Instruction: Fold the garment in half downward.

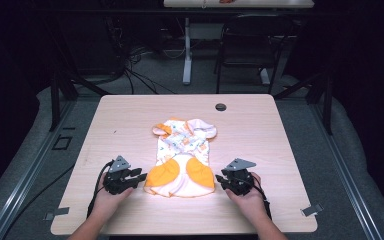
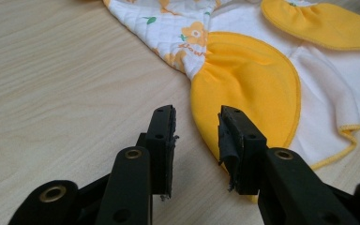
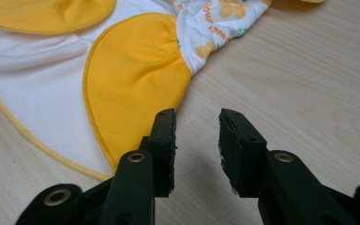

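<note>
Flanking one baby garment [image 1: 182,155] with two orange panels, left tool [image 1: 141,177], right tool [image 1: 220,178], both wide, empty.

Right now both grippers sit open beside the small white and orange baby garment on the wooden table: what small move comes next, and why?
Probably ease each gripper inward onto the hem corner nearest it. The left gripper and right gripper are both open and hold nothing, each next to an orange panel of the small white and orange baby garment, which lies flat on the wooden table.
</note>
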